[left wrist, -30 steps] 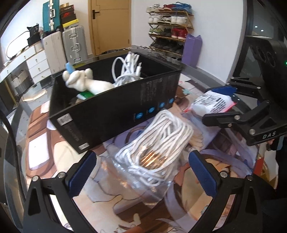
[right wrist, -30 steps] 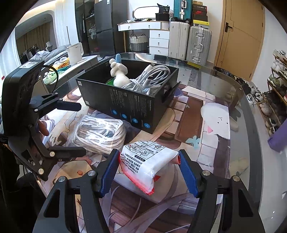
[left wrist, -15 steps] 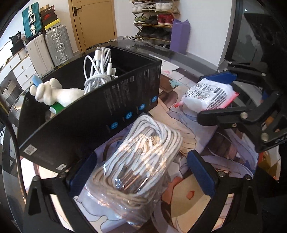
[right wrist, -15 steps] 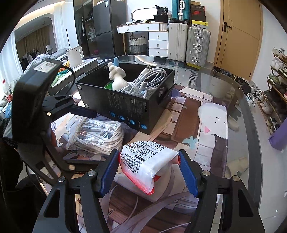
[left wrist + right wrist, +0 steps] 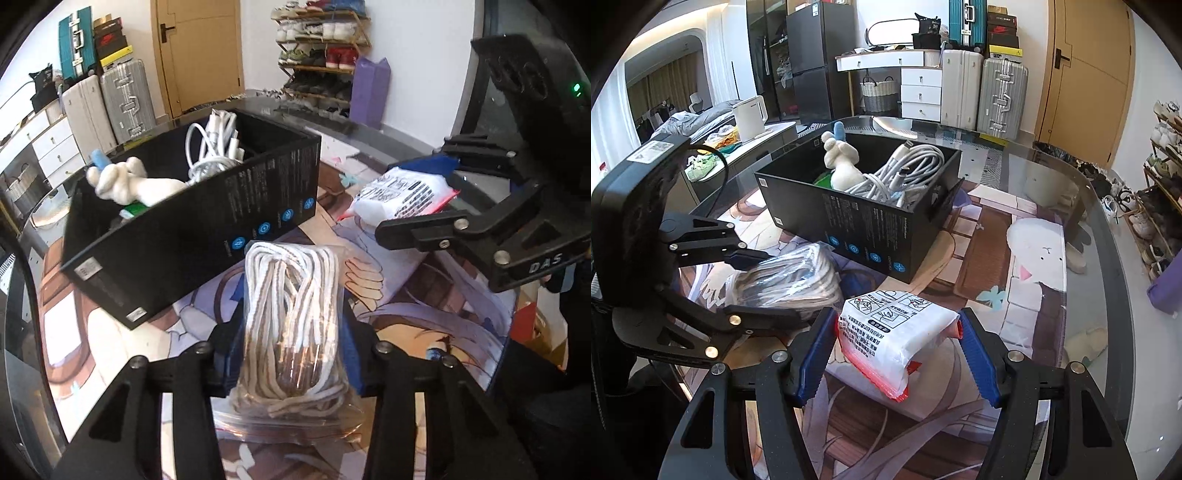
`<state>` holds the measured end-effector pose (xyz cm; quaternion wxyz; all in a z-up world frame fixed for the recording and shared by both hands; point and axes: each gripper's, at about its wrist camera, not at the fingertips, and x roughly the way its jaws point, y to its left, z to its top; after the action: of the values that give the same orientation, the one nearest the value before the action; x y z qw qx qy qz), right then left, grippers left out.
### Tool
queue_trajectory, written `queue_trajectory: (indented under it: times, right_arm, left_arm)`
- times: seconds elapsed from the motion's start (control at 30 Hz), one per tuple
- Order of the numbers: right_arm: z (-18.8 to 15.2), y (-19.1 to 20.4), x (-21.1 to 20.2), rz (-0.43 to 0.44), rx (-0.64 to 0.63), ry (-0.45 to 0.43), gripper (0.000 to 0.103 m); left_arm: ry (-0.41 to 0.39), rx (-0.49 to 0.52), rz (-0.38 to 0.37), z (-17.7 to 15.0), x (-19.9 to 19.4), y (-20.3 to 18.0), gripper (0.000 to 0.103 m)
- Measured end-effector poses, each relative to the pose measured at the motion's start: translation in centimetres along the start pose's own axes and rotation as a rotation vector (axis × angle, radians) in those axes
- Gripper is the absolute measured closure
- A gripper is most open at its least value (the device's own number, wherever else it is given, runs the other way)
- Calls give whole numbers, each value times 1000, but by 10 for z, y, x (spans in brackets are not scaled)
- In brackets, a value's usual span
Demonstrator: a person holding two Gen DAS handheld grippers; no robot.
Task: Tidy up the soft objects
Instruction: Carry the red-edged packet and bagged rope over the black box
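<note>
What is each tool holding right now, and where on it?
The left tool, its jaws just closed, squeezes the bagged rope across its middle. The right tool straddles the white packet at its two ends; whether it grips cannot be told.

Low in the centre of the frame, the left gripper has just been closing and its blue pads now squeeze a clear plastic bag of white rope from both sides. Behind it, filling the left and centre, sits an open black box holding a white plush toy and coiled white cables. At the right edge, the right gripper clasps a white printed packet. Everything rests on a cartoon-printed mat.
</note>
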<state>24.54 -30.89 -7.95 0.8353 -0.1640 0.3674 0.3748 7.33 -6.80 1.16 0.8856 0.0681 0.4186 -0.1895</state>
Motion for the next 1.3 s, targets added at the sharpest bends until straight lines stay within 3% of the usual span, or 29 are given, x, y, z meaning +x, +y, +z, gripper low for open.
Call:
queue_trajectory:
  times: [0.37, 0.63, 0.97, 1.3]
  right_arm:
    - [12, 10, -23, 15, 0, -117, 36]
    - [30, 13, -28, 7, 32, -191, 35]
    - [71, 26, -20, -45, 9, -243, 36]
    - [89, 28, 16, -78, 4, -240, 36]
  left_arm:
    - [-167, -153, 37, 0, -55, 32, 59]
    - [-234, -240, 92, 12, -71, 65, 59]
    - [-266, -267, 163, 38, -53, 86, 59]
    - [-301, -297, 180, 52, -35, 101, 59]
